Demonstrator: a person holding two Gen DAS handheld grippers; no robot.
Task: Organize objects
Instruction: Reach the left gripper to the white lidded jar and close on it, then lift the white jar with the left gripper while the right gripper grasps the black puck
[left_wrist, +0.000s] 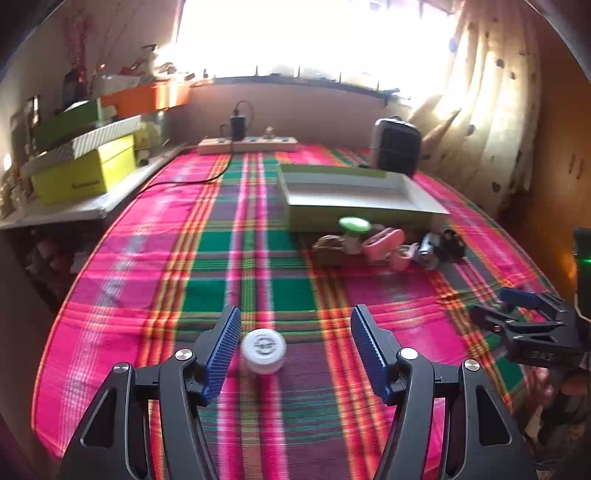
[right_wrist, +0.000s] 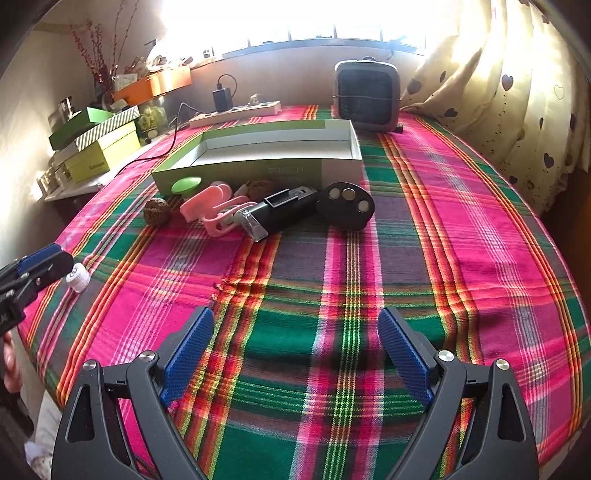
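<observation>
Left wrist view: left gripper (left_wrist: 295, 347) spread wide, grasping nothing; white cap (left_wrist: 263, 350) between its fingers, nearer the left pad.
Risk: uneven closing could flick it away.
Right wrist view: right gripper (right_wrist: 295, 354) released, empty; green box (right_wrist: 258, 162) far ahead.

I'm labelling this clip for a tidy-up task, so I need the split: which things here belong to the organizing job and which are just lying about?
Part of the job:
- white cap between the left gripper fingers
- open green box
- green knob
- pink clips
- black device
- black round piece
- brown nut

Just lying about:
- power strip
- heater
- stacked boxes
- curtain
</observation>
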